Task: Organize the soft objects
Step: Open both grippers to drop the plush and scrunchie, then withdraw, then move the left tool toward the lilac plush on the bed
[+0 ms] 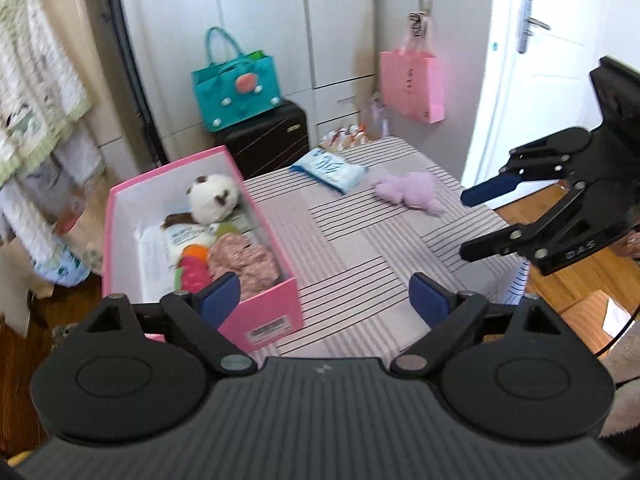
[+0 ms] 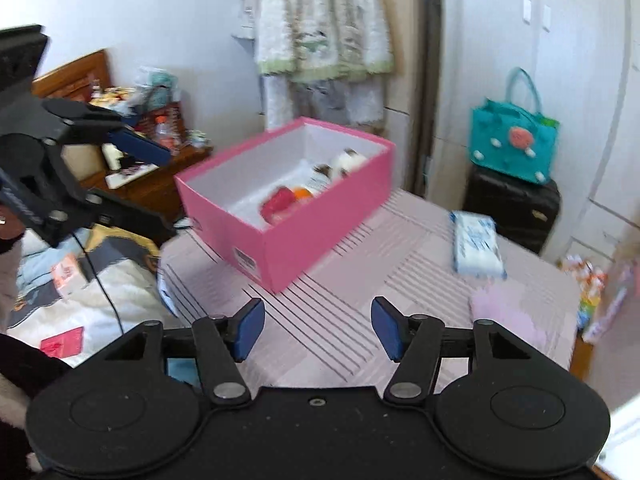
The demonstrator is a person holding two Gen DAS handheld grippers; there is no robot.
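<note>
The pink box (image 1: 276,304) is partly filled. Both the left gripper (image 1: 320,300) and right gripper (image 2: 318,330) are spread, empty. Next probably the purple plush (image 1: 412,192) near the table's (image 1: 360,264) far edge.

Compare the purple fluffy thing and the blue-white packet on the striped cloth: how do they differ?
The purple plush is fuzzy and shapeless; the blue-white packet is flat, smooth and rectangular, with printing. The plush lies nearer the right gripper, the packet nearer the pink box. Both lie outside the box.
</note>
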